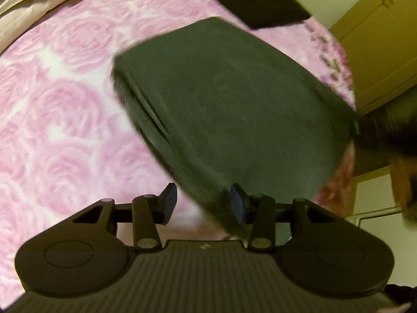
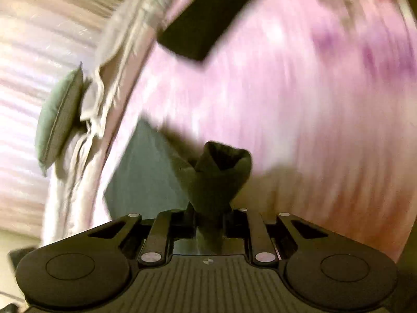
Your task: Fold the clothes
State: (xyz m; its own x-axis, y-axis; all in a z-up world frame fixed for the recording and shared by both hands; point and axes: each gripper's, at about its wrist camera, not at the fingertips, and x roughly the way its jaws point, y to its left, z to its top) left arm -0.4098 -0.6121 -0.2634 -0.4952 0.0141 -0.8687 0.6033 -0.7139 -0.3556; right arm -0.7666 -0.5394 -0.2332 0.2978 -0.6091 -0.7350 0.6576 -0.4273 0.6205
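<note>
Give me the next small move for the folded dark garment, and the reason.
Probably carry it with the right tool toward the black stack and lay it there. The right tool is shut on a bunched edge of the garment, which already looks folded, while the left tool is open and holds nothing. Both views are blurred.

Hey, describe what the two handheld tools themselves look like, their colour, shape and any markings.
Both match. The left tool and the right tool are matte black, with a ribbed central body flanked by two rounded lobes, each bearing a circular disc. Slim black linkage bars with silver rivets run forward to the fingers. The left tool's finger pads look dark blue. A small emblem sits at the top centre of each body. No cables or sleeves are visible.
</note>
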